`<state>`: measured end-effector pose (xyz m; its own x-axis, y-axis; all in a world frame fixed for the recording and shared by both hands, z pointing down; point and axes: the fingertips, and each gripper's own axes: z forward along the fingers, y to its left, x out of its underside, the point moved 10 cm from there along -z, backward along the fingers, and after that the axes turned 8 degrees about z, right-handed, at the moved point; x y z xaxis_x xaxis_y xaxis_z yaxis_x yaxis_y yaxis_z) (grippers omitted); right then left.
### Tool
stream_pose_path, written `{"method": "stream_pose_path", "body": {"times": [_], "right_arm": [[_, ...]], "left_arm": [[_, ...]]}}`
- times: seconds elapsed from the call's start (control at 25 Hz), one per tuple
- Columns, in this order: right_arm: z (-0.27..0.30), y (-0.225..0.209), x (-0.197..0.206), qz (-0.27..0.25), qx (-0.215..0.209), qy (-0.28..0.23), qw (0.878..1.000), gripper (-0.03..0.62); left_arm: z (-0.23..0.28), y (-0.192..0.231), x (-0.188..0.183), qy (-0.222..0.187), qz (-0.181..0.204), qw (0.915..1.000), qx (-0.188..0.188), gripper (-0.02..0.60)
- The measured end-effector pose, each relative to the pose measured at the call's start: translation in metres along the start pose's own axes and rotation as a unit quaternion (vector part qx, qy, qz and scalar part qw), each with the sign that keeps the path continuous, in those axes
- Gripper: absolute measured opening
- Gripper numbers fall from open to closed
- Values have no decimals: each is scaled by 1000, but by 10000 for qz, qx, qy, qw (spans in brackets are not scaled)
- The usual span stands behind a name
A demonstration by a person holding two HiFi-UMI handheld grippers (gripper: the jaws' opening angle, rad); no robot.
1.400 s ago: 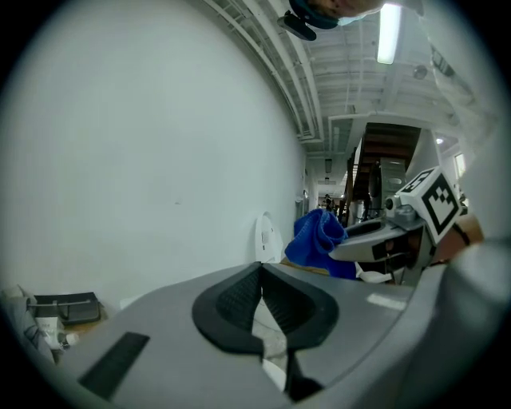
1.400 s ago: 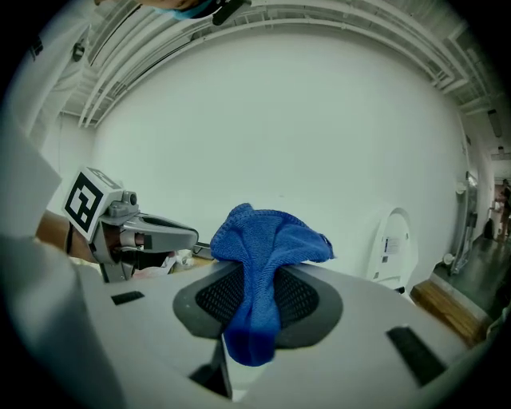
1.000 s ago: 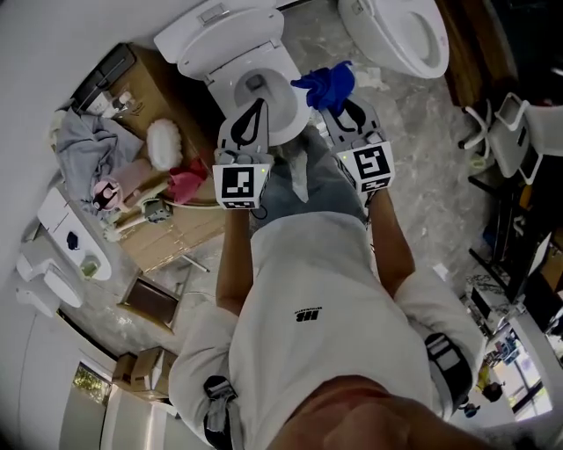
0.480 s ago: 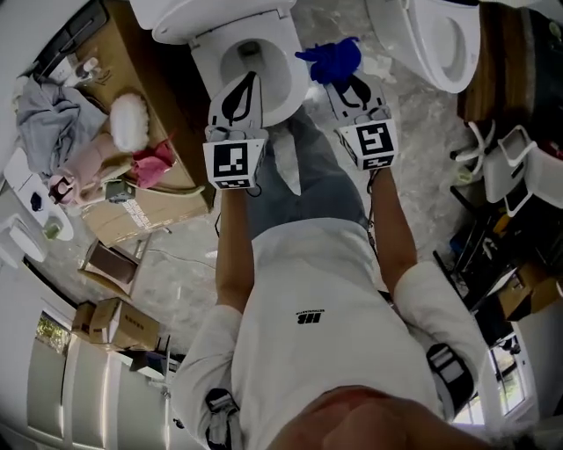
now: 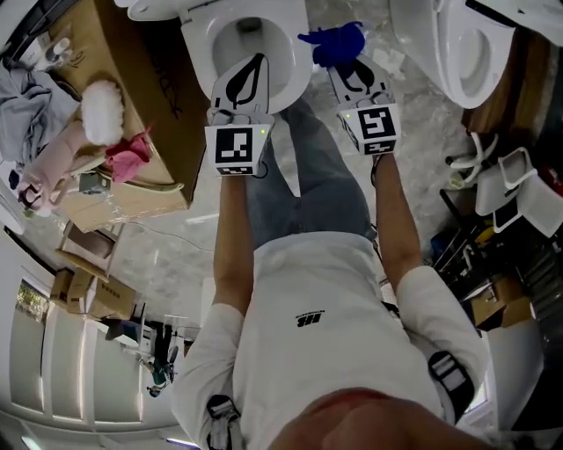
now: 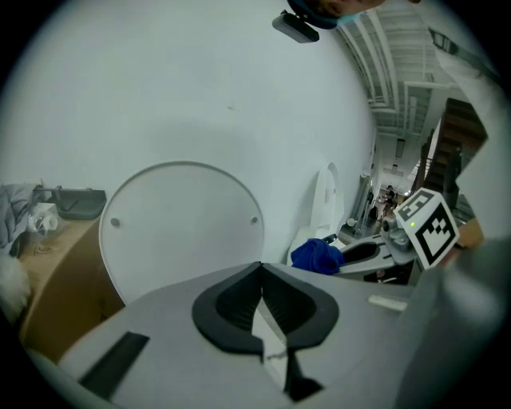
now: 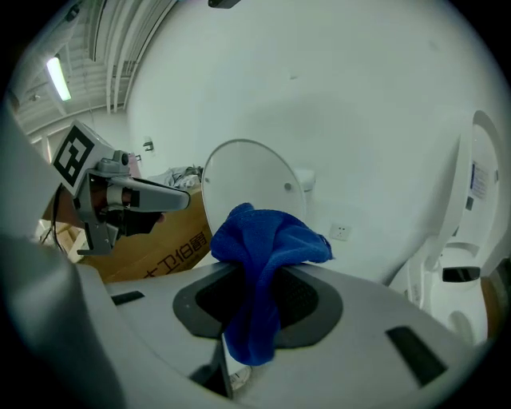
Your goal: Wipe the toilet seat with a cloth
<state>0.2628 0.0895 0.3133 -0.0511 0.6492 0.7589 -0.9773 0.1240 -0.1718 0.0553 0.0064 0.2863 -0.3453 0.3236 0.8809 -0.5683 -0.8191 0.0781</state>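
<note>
Head view: both grippers are pointing forward toward the toilet (image 5: pixel 264 10), whose lid (image 6: pixel 182 232) is standing upright against the wall. The left gripper (image 5: pixel 253 63) is hovering over the front of the seat (image 5: pixel 201 48), its tip above the bowl opening. The right gripper (image 5: pixel 350 72) is hanging just beside the seat's right edge, over the floor.

The cloth (image 5: pixel 332 42) is a blue bunch projecting forward from the right gripper's tip, clear of the seat. In the right gripper view the jaws of the right gripper (image 7: pixel 257 281) are pinching the cloth (image 7: pixel 267 240). Its long axis is running top to bottom there, with a crumpled mass bulging above the pads and a narrower tail drooping down between them. The lid (image 7: pixel 249 185) is showing behind it, and the left gripper (image 7: pixel 137 196) is appearing at left in front of a cardboard box (image 7: pixel 164 246).

Left gripper view: the jaws of the left gripper (image 6: pixel 261 275) are pressed together with nothing between them, and the cloth (image 6: pixel 317 256) is showing at right on the right gripper (image 6: pixel 369 252).

The left forearm (image 5: pixel 230 237) and right forearm (image 5: pixel 391 228) are reaching ahead roughly parallel, holding the grippers side by side at a similar reach. A second toilet (image 5: pixel 466 53) is standing to the right.
</note>
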Motion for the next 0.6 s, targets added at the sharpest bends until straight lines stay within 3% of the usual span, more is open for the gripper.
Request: {"method": "stream_pose_path", "body": {"times": [0.6], "right_arm": [[104, -36, 68, -569, -406, 745, 9948, 95]], "left_arm": [[61, 7, 81, 396, -392, 9984, -88, 11]]}}
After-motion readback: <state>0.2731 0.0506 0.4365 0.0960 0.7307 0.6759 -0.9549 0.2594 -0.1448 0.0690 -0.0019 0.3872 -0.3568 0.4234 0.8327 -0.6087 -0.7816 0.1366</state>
